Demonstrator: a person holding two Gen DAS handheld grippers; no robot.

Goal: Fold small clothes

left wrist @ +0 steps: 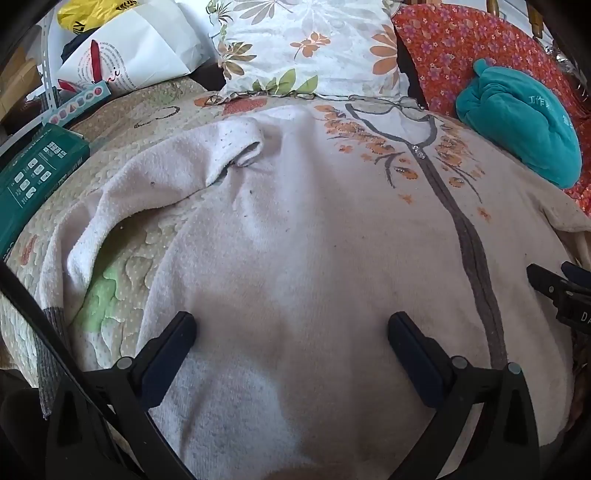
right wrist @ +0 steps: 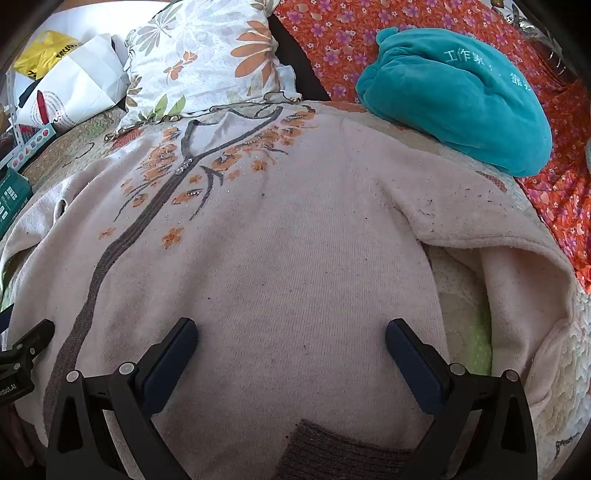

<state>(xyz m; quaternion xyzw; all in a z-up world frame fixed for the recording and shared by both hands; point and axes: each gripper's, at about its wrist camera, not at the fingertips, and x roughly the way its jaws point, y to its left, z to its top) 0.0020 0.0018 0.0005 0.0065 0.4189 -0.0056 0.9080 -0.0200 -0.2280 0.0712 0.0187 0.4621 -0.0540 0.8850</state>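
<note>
A pale pink zip cardigan with a grey zipper band and orange flower embroidery lies front-up, spread on a quilted bed cover; it also shows in the right wrist view. Its left sleeve is bent upward. Its right sleeve is folded down beside the body. My left gripper is open just above the lower left half. My right gripper is open above the lower right half, near the grey ribbed hem. The right gripper's tip shows at the left view's edge.
A floral pillow lies behind the collar. A teal folded cloth rests on an orange flowered cover at the right. A green box, a white paper bag and a yellow bag sit at the left.
</note>
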